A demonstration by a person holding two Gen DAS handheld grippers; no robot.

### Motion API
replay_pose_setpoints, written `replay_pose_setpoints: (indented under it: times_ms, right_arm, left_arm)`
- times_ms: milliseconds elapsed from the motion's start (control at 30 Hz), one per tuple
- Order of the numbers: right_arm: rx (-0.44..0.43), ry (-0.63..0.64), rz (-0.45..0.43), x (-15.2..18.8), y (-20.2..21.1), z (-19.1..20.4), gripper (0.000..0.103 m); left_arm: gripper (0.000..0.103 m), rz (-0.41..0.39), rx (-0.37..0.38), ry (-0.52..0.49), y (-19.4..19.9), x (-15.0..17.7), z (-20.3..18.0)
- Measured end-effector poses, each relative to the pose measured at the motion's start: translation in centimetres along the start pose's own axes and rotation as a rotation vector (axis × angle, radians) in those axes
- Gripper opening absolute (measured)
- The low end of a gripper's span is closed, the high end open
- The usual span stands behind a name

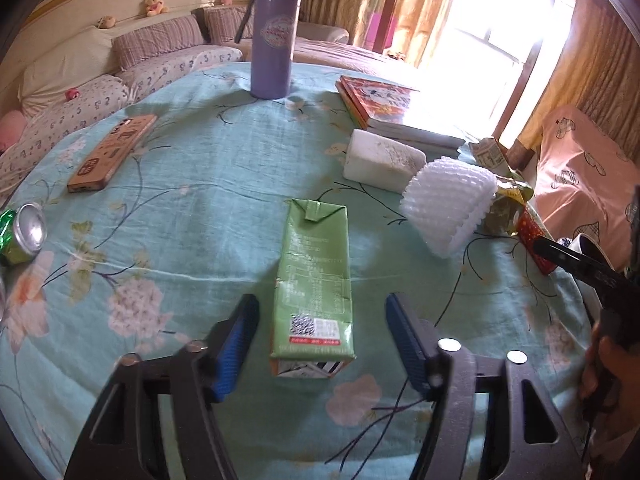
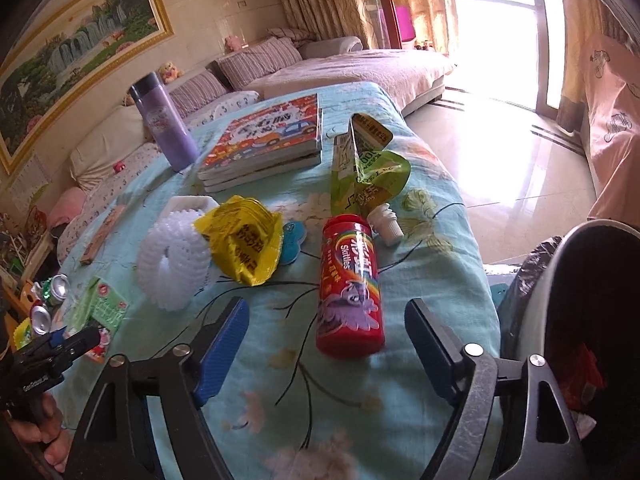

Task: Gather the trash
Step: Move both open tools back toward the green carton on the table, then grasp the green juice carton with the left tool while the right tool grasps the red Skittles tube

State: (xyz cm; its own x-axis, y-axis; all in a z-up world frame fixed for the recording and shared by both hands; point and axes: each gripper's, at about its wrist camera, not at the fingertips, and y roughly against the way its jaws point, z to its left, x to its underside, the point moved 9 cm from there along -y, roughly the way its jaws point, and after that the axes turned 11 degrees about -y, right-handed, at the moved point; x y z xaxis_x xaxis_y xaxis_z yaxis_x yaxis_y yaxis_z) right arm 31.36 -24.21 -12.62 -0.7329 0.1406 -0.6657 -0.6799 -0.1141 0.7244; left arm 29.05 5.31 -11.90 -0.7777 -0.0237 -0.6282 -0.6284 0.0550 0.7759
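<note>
A green drink carton (image 1: 312,272) lies flat on the flowered tablecloth (image 1: 200,208). My left gripper (image 1: 322,304) is open around its near end, with a gap on each side. In the right wrist view a red Skittles canister (image 2: 350,292) lies on its side. My right gripper (image 2: 327,306) is open and straddles its near end without touching it. More litter lies nearby: a white foam net (image 2: 176,260), a yellow wrapper (image 2: 244,244), a green spouted pouch (image 2: 368,172) and crushed cans (image 2: 56,286).
A dark-lined trash bin (image 2: 560,264) stands off the table's right edge. A purple flask (image 1: 274,36), a stack of books (image 1: 384,104), a phone (image 1: 112,154) and a white foam block (image 1: 380,160) sit farther back. A sofa lies beyond.
</note>
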Motion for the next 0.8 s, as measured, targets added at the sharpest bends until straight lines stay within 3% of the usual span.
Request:
replay_pose_setpoints:
  times_ms: [67,100,133,567,800]
  right_arm:
    - [0.013,-0.002,0.018,0.0,-0.8,-0.3,0.068]
    - [0.012,-0.006,0.029,0.1,-1.1,-0.5,0.048]
    - [0.015,-0.013,0.040,0.4,-1.3,-0.8,0.036]
    - [-0.101,-0.064,-0.030,3.9,5.8,-1.2,0.035]
    - [-0.113,-0.097,-0.069,5.3,9.6,-2.5,0.035]
  left_arm:
    - [0.030,0.013,0.021,-0.004,-0.5,0.1,-0.2]
    - [0.030,0.015,0.039,-0.005,-0.8,0.0,-0.4]
    - [0.030,0.006,0.060,-0.005,-0.7,-0.1,-0.6]
    - [0.030,-0.047,0.233,-0.131,2.4,0.7,-7.8]
    - [0.030,-0.035,0.272,-0.192,2.9,1.6,-10.9]
